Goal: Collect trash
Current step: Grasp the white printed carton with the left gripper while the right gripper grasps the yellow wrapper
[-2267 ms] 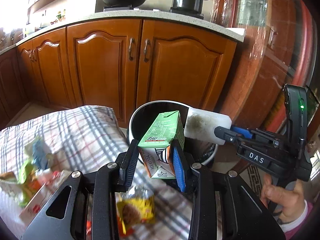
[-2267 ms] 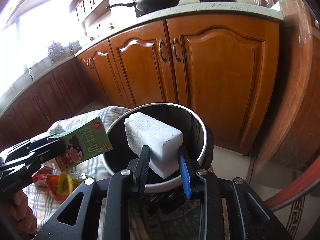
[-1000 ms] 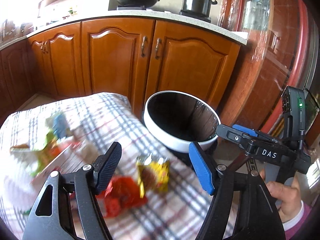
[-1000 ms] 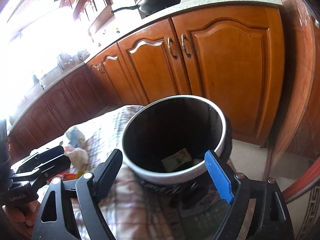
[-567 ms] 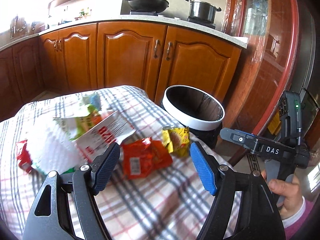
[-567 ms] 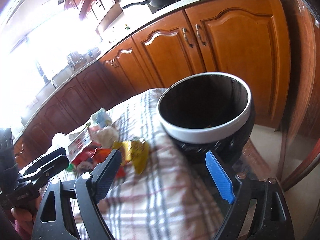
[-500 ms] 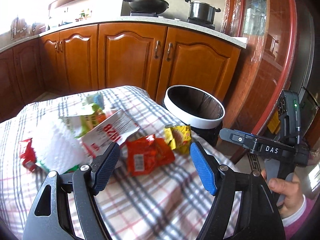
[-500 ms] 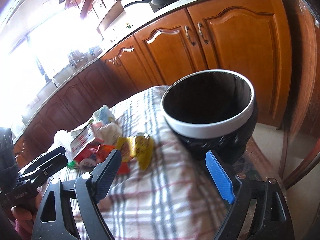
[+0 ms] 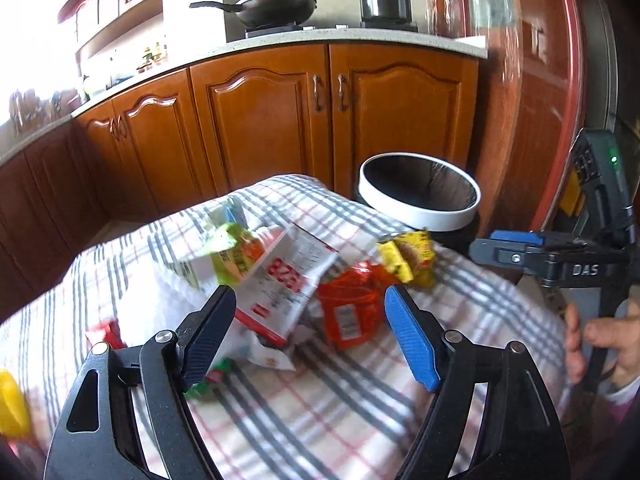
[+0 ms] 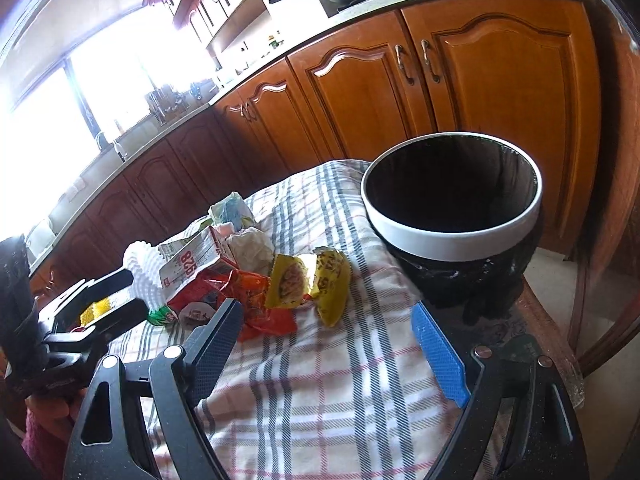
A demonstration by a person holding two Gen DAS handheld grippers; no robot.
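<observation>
Across the foreground lies a desk covered with a white cloth checked in grey and red (image 9: 344, 412), standing in a kitchen with orange-brown wooden cabinets (image 9: 276, 120) under a pale speckled worktop (image 9: 320, 38); on that worktop sit a black wok (image 9: 276, 6) and a lidded steel pot (image 9: 386, 0), and bright window light washes out the left side of the right wrist view. Beside the far right edge of the desk stands a round black bin with a white rim (image 10: 452, 240); its interior looks dark and its contents cannot be made out. Trash is heaped on the cloth near the bin: a crumpled yellow snack wrapper (image 10: 320, 280) nearest it, a red-orange foil wrapper (image 9: 352, 308) touching that, a white carton with red print (image 9: 286, 280) partly over the red wrapper, a green packet (image 9: 232, 252) behind the carton, and a white quilted paper sheet (image 10: 140, 268) at the left of the heap. Left gripper (image 9: 308, 336) hovers over the heap, jaws spread wide and holding nothing, the carton and red wrapper framed between them. Right gripper (image 10: 332, 346) is likewise wide open and empty, above bare cloth between the heap and the bin.
</observation>
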